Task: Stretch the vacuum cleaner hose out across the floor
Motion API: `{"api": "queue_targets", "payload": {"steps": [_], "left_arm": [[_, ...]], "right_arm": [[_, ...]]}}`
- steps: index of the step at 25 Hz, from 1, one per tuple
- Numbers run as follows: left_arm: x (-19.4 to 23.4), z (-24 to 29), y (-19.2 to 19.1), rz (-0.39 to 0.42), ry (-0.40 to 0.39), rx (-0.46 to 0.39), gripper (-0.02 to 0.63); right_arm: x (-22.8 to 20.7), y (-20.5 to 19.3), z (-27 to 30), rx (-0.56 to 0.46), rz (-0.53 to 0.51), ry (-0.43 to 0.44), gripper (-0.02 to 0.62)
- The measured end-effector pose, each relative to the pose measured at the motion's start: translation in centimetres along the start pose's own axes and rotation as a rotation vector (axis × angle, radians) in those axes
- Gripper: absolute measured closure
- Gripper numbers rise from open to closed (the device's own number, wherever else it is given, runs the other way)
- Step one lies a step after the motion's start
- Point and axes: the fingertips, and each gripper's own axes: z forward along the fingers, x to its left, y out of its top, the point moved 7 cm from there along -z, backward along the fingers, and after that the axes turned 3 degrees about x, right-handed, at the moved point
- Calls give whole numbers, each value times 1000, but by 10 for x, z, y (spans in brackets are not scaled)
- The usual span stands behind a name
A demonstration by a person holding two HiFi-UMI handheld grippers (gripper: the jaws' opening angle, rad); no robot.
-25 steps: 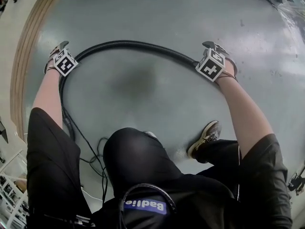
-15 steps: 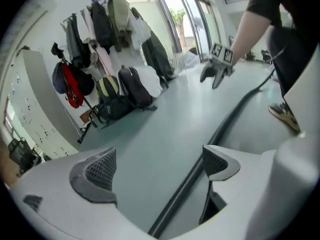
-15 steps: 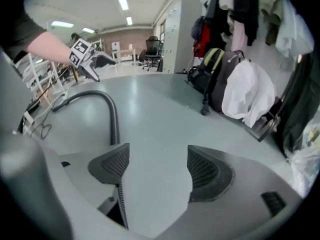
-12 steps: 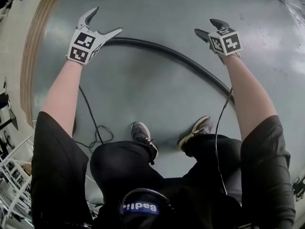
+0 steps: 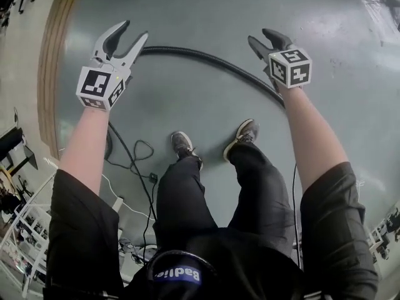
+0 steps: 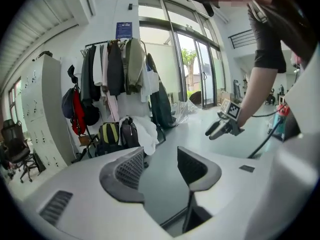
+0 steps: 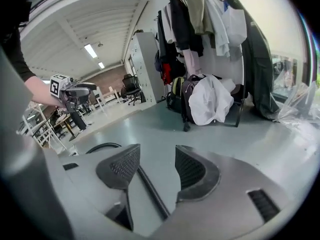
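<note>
Black ribbed vacuum hose point(image 5: 212, 62) lies in a long curve on the grey floor point(image 5: 206, 11); left hand-held gripper point(image 5: 132, 33) and right hand-held gripper point(image 5: 262, 39) hang above it, clear of it; jaws half-parted, just been narrowing, nothing between them; hose not yet straight, by my reading; best lower both well apart, clamp the ribs firmly, draw outward low along the floor.

Open office hall — coat rack point(image 6: 120, 69), lockers point(image 6: 50, 114), desk chairs point(image 7: 131, 86)
</note>
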Motion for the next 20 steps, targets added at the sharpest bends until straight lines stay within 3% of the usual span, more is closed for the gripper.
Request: {"api": "queue_targets", "payload": {"steps": [5,9,13,16,20], "left_arm": [[-59,-59,100,-116,-33,-25,408],[-104,-92,163,-161,-69,-7,408],[-122,-126,217,-206,-51,-5,408],[-135,-159,260,-212,-45,-23,416],[-168,-212,311,-199,-95,-76,430]], "right_arm": [[46,29,-116,-32,121,-2,383],[76,48,-196,-45,155,7,383],[102,68,-260,-60,184,22,383],[128,86,-308,-96,187,52,390],[172,112,-378,-189,192,86,416]]}}
